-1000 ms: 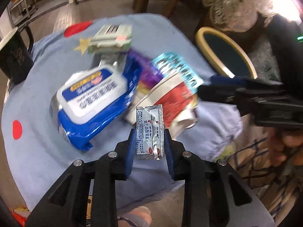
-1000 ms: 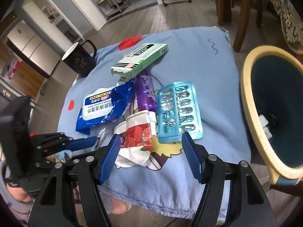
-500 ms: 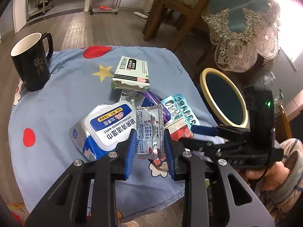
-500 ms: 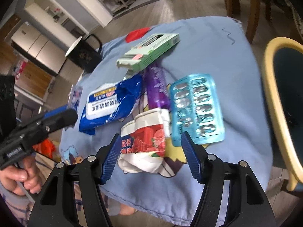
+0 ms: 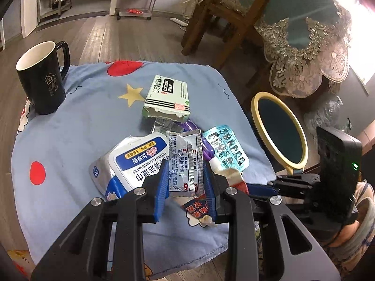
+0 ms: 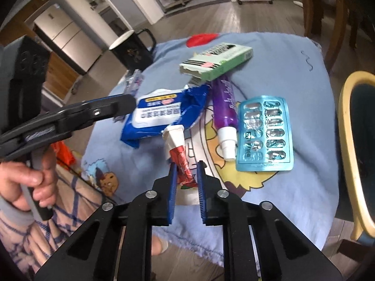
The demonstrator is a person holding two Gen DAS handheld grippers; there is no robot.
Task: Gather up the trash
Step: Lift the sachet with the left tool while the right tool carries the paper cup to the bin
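Trash piled mid-desk on a blue cartoon-print cloth. Nearest, in the right wrist view: red-and-white crumpled wrapper pinched between the fingers of the right gripper, narrowed tight on its red end, white end lifted toward the pile. In the left wrist view: silver medicine sachet clamped upright between the fingers of the left gripper, held above the pile. Just beyond: blue-and-white pack of kitchen cleaning wipes, touching a purple tube with a white cap; beside the tube, to the right, a blue blister pack lying flat. Farther back: pale green medicine box, torn open at one end, resting over the tube's far end. At the far left corner: black mug, upright, well apart from the pile. Off the desk's right edge: yellow-rimmed bin with a dark teal inside.
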